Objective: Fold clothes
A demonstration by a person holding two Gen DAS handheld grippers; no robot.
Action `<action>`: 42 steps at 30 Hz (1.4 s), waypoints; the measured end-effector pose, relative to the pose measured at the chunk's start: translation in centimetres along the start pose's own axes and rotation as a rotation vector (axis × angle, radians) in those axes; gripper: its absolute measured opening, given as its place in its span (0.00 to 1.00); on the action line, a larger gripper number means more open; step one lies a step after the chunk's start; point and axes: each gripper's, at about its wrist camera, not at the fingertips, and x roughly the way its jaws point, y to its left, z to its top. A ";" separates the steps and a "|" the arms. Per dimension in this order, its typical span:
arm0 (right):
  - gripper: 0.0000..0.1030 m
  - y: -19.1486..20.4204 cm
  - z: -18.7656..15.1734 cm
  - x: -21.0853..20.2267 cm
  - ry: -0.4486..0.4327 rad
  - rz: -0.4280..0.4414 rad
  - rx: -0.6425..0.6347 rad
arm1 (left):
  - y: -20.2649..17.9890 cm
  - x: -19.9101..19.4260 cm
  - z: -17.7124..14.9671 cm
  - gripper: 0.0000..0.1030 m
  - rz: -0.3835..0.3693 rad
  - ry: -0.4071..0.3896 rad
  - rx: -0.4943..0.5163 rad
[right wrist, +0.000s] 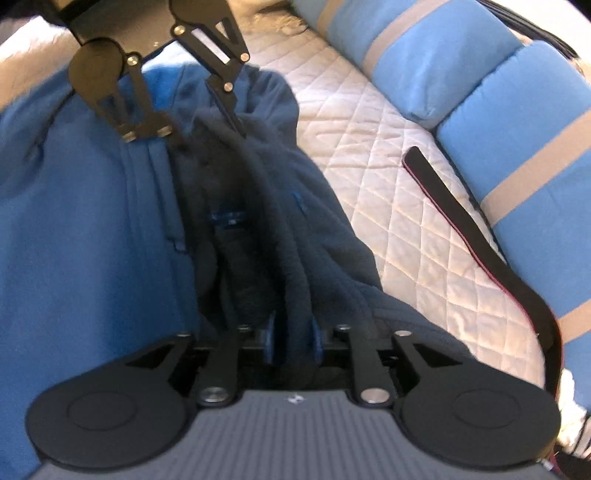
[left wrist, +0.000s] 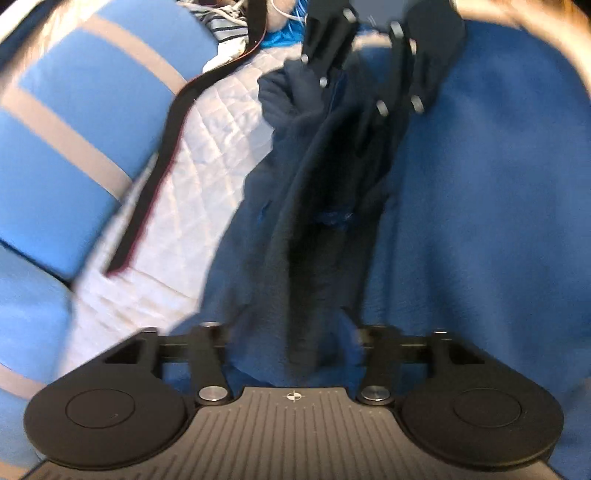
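**Spotter:** In your left wrist view, left to right: blue cushions with beige bands (left wrist: 74,129), a black strap (left wrist: 162,162) lying across the quilted white cover (left wrist: 207,147), then the blue fleece garment (left wrist: 480,184), which fills the middle and right. At the top left there is some striped cloth (left wrist: 225,26), too blurred to tell more.

**Checker:** And where does the garment sit for you?

**Spotter:** It is spread on the quilted cover, with a darker raised fold (left wrist: 314,221) running straight away from your left claw (left wrist: 291,332). That claw stands partly apart. The fold passes between its fingers, and they do not look pressed on it.

**Checker:** What stands in your way?

**Spotter:** Only the strap, and it lies on bare quilt well apart from the fleece in both views. The cushions edge the cover beyond it.

**Checker:** What does the right wrist view add?

**Spotter:** There the order is reversed: fleece on the left, quilt in the middle, strap and cushions on the right. It shows the blue pads (right wrist: 271,332) of your right claw (right wrist: 293,332), set about half apart on either side of the same fold, which lies loose between them. At the top of that view, your left claw faces you from the far end of the fold, its fingers also parted. Only the left view shows the striped cloth.
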 end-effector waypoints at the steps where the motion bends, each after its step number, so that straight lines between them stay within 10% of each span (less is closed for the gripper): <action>1: 0.56 0.0 0.0 -0.3 -0.004 0.013 0.003 | 0.8 -0.8 0.1 0.53 -0.039 -0.029 -0.050; 6: 0.61 -0.9 1.0 -2.8 -0.075 0.124 0.058 | 6.8 -3.0 0.8 0.53 -0.162 -0.270 -0.510; 9: 0.58 -3.9 2.3 -5.0 -0.216 0.221 0.253 | 8.9 -1.9 1.4 0.51 -0.061 -0.247 -0.685; 13: 0.18 -6.6 3.4 -3.4 -0.184 0.178 0.489 | 8.4 1.4 1.9 0.35 -0.021 -0.125 -0.657; 17: 0.08 -6.0 2.6 0.7 -0.032 0.097 0.498 | 5.9 4.0 0.2 0.30 0.005 -0.001 -0.560; 29: 0.22 -3.1 0.9 0.8 0.007 0.007 0.386 | 2.7 2.4 -0.3 0.30 0.145 0.007 -0.437; 32: 0.34 -3.4 0.4 -2.9 -0.033 -0.034 0.410 | 3.1 -0.7 -1.2 0.33 0.144 -0.016 -0.508; 36: 0.82 -4.4 -1.7 -7.9 -0.050 -0.028 0.489 | 4.8 -5.9 -4.6 0.44 0.163 -0.044 -0.696; 42: 0.90 -6.2 -7.8 -14.0 -0.070 -0.006 0.735 | 4.4 -12.4 -11.1 0.62 0.250 -0.075 -0.892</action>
